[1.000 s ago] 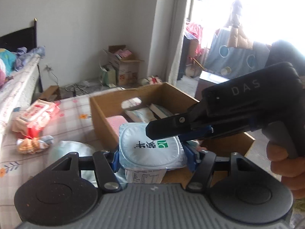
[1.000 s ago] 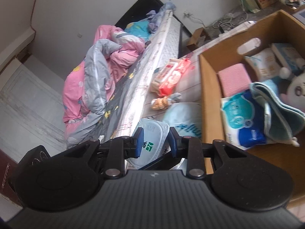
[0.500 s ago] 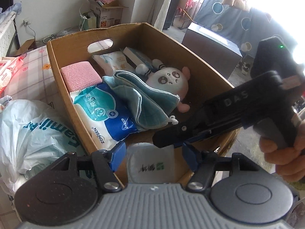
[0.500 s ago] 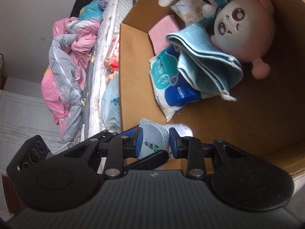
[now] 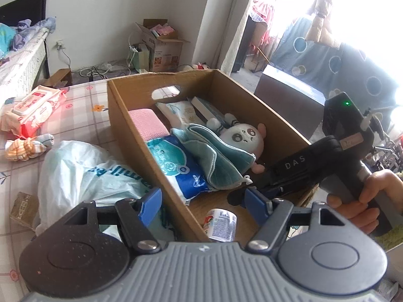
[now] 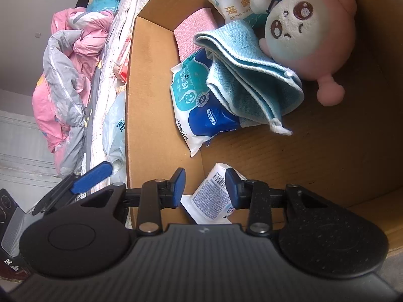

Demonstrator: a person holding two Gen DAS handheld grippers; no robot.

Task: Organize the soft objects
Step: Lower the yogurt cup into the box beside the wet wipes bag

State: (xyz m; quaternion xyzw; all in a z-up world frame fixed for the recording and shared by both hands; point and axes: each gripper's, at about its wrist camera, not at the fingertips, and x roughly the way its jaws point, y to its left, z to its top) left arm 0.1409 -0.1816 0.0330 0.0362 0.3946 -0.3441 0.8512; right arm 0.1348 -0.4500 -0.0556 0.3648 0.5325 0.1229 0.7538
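1. The white tissue pack (image 6: 214,198) lies on the floor of the cardboard box (image 6: 352,151), in its near corner, between the right gripper's (image 6: 204,188) blue pads.
2. The right gripper's jaws are opening; the right pad is at the pack's edge, the left pad stands clear of it, so the pack is released.
3. The left gripper (image 5: 204,202) is opening too, wide apart and gripping nothing; the box's near wall runs between its fingers.
4. Beyond the pack lie a blue wipes pack (image 6: 199,105), a folded teal towel (image 6: 252,75), a plush doll (image 6: 309,32) and a pink cloth (image 6: 194,29).
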